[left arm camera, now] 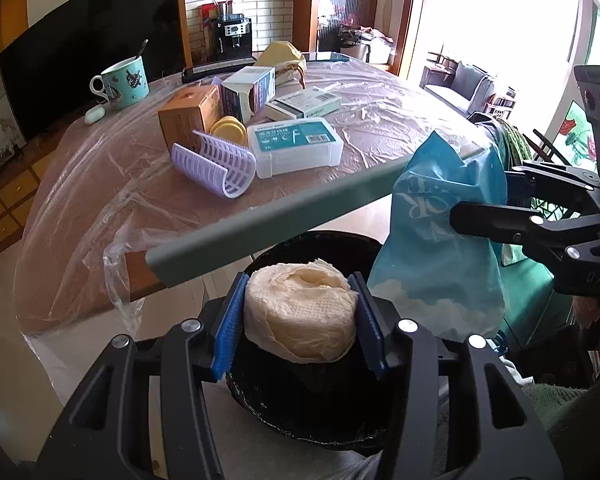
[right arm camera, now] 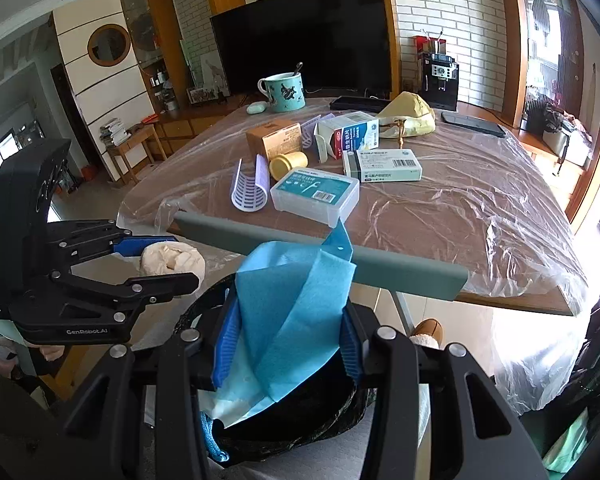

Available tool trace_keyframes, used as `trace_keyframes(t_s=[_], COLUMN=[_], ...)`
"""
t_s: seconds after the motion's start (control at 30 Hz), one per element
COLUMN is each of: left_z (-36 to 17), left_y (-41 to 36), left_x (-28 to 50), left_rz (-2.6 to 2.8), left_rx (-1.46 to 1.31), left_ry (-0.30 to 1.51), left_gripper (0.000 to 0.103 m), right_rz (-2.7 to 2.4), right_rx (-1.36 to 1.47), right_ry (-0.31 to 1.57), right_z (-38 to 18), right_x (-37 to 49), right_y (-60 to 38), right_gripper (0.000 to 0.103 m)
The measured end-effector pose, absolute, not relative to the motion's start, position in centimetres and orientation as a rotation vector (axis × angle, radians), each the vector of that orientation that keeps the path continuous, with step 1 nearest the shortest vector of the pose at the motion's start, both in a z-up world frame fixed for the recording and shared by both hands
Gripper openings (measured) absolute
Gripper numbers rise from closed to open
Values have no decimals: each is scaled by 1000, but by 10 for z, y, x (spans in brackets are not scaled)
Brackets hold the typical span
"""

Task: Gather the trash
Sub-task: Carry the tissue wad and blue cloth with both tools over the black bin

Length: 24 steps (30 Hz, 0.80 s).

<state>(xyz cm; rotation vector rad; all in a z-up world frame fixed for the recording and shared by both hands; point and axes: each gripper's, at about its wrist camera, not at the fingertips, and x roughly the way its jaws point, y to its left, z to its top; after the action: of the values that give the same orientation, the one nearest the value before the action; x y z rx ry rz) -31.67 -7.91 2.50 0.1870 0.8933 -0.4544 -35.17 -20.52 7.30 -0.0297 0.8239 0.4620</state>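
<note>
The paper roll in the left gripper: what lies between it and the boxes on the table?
In the left wrist view, a grey bar crosses between the paper roll and the boxes; behind it is plastic-covered table.

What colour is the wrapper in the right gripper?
Light blue wrapper with white print, clearest in the left wrist view.
</note>
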Motion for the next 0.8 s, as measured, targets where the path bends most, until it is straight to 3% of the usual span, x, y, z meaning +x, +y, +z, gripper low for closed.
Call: trace_keyframes(t_s=[0.8], left_z=[-36], left_y=[-82], left_x=[-304], left_rz=[-441], left_rx=[234], left_ry=[1022], left_gripper=[51], right_rz=[427], right_rx=[-136], right_ry=[927], right_z=[11], right_x=[-342], right_y=[-185], right_gripper=[43])
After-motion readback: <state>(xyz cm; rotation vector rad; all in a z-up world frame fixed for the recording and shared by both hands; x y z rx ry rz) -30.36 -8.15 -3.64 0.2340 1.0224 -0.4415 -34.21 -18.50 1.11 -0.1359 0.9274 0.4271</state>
